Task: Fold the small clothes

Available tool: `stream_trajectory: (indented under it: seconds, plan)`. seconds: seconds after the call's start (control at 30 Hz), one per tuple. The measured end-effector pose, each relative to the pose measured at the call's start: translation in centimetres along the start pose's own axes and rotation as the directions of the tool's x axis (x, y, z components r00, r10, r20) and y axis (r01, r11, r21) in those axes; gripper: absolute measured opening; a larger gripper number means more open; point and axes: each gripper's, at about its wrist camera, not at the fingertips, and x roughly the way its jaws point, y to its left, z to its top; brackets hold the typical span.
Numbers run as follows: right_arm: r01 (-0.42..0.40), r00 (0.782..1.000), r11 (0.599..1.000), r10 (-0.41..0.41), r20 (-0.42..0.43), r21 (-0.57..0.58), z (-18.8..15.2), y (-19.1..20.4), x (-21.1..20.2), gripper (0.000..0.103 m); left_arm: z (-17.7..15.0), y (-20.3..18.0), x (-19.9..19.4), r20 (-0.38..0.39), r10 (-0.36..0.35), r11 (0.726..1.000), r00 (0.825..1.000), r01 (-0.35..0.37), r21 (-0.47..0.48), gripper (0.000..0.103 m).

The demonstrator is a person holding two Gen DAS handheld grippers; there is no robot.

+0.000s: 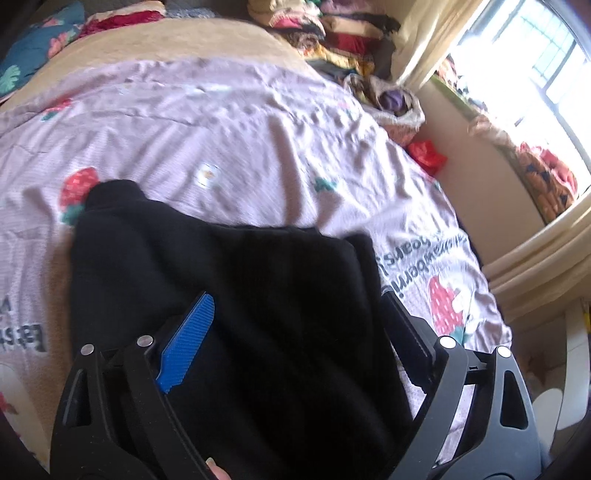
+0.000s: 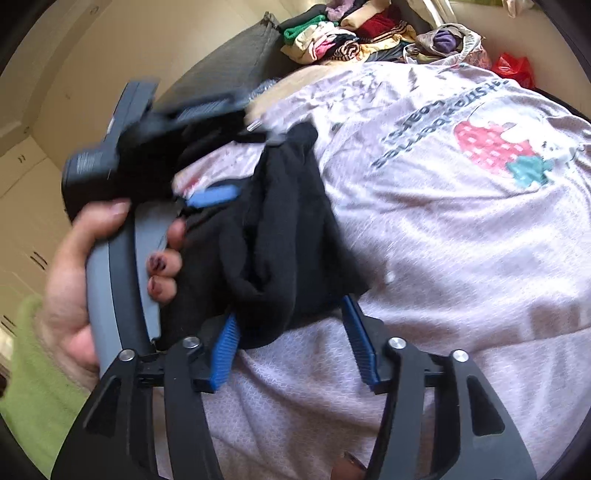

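A small black garment (image 1: 236,280) lies partly bunched on the pink strawberry-print bedsheet (image 1: 229,140). In the left wrist view my left gripper (image 1: 297,299) stands wide open over it, one blue pad (image 1: 188,343) on the cloth and the other finger at its right edge, neither pressing. In the right wrist view the black garment (image 2: 280,236) is heaped in folds just ahead of my right gripper (image 2: 290,310). Its blue pads (image 2: 225,350) are apart, with the near end of the cloth between them. A hand (image 2: 74,280) holds the left gripper (image 2: 236,166) at the garment's far side.
A pile of mixed clothes (image 2: 347,33) and a red plastic bag (image 2: 515,68) sit at the far end of the bed. A bright window (image 1: 524,74) with a cream curtain is at the right. Cream cupboard doors (image 2: 33,155) stand to the left.
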Motion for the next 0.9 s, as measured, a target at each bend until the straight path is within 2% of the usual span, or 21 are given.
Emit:
stream_trajectory:
  seconds: [0.1,0.2,0.33,0.47,0.57,0.63,0.67,0.7,0.73,0.77,0.8,0.9]
  plan:
    - [0.007,0.999,1.000,-0.007,0.034,0.017,2.6,-0.8,-1.0,0.061,-0.4,1.7,-2.3,0.054,0.015,1.000,0.998,-0.015,-0.005,0.084]
    - [0.024,0.999,1.000,-0.024,0.041,0.006,5.7,-0.5,-0.8,0.061,-1.1,3.7,-4.2,0.085,0.044,0.999,0.995,-0.044,-0.002,0.090]
    - [0.051,0.996,0.999,-0.051,-0.067,0.000,9.4,0.1,3.2,0.070,-3.1,6.0,-5.1,0.089,0.119,0.993,0.989,-0.120,0.014,0.090]
    - [0.137,0.975,0.990,-0.140,-0.171,-0.032,11.5,0.3,8.2,0.085,-4.9,7.6,-5.2,0.074,0.128,0.992,0.989,-0.129,0.004,0.090]
    - [0.174,0.962,0.984,-0.176,-0.208,-0.025,12.1,0.0,10.3,0.086,-5.8,8.3,-4.8,0.055,0.117,0.993,0.992,-0.118,0.002,0.090]
    - [0.169,0.958,0.985,-0.168,-0.232,-0.014,12.4,-0.3,11.3,0.086,-6.2,8.6,-4.5,0.048,0.112,0.994,0.993,-0.113,0.003,0.090]
    - [0.181,0.956,0.983,-0.179,-0.232,-0.012,12.5,-0.3,11.6,0.080,-6.4,8.8,-4.4,0.045,0.106,0.994,0.993,-0.106,0.000,0.090]
    - [0.183,0.957,0.983,-0.184,-0.226,-0.024,12.6,-0.1,11.8,0.061,-6.4,8.9,-4.4,0.045,0.099,0.995,0.994,-0.099,-0.005,0.090]
    - [0.172,0.959,0.984,-0.179,-0.220,-0.047,12.6,0.3,11.9,0.049,-6.4,9.1,-4.4,0.045,0.091,0.996,0.995,-0.091,-0.012,0.091]
    - [0.176,0.960,0.982,-0.186,-0.207,-0.067,12.7,0.8,11.9,0.030,-6.4,9.3,-4.3,0.046,0.086,0.996,0.995,-0.085,-0.017,0.091]
    - [0.182,0.962,0.978,-0.198,-0.190,-0.097,12.9,1.4,11.9,0.019,-6.4,9.3,-4.3,0.046,0.082,0.997,0.996,-0.081,-0.019,0.091]
    - [0.213,0.963,0.949,-0.245,-0.115,-0.233,12.9,3.9,11.1,0.013,-6.2,9.6,-4.5,0.051,0.079,0.997,0.996,-0.078,-0.025,0.091]
